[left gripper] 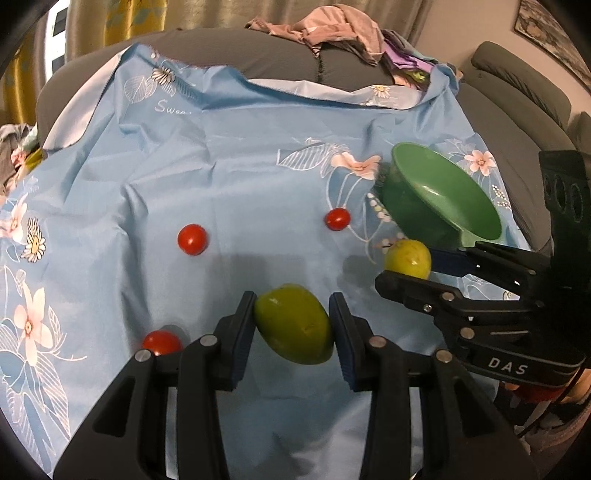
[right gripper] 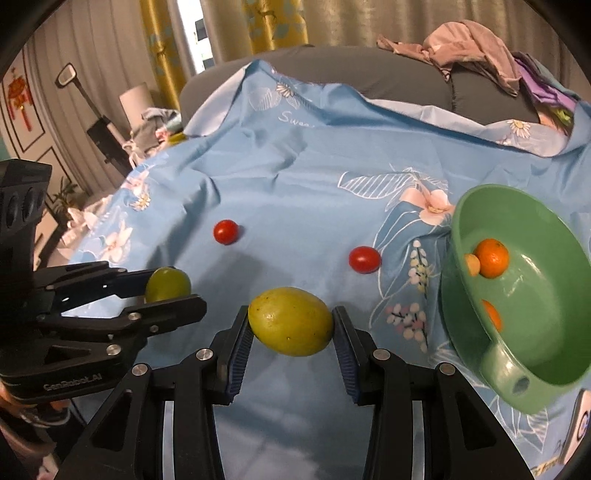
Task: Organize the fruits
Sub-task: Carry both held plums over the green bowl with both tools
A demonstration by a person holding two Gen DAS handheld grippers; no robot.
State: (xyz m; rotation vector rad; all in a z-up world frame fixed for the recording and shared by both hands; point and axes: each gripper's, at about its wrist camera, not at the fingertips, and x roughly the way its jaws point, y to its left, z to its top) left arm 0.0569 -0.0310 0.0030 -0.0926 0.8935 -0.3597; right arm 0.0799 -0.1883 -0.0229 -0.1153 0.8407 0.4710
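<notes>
Lettering reading "DAS" marked the right gripper [left gripper: 406,271], whose jaws were clamped on a yellow-green fruit [right gripper: 290,321]; "GenRobot_AI" marked the left gripper [right gripper: 168,291], clamped on a greener fruit [left gripper: 293,324]. Beyond both jaws lay cherry tomatoes [left gripper: 192,239] on a blue floral cloth [left gripper: 240,155] printed "Swee…". Right of the right jaws stood a green bowl [right gripper: 546,354] holding oranges [right gripper: 491,257].

A home living room. Ahead of the tool a grey sofa [right gripper: 388,79] carries heaped clothes [right gripper: 476,44]. Yellow patterned curtains [right gripper: 280,26] hang beyond it, up left.
</notes>
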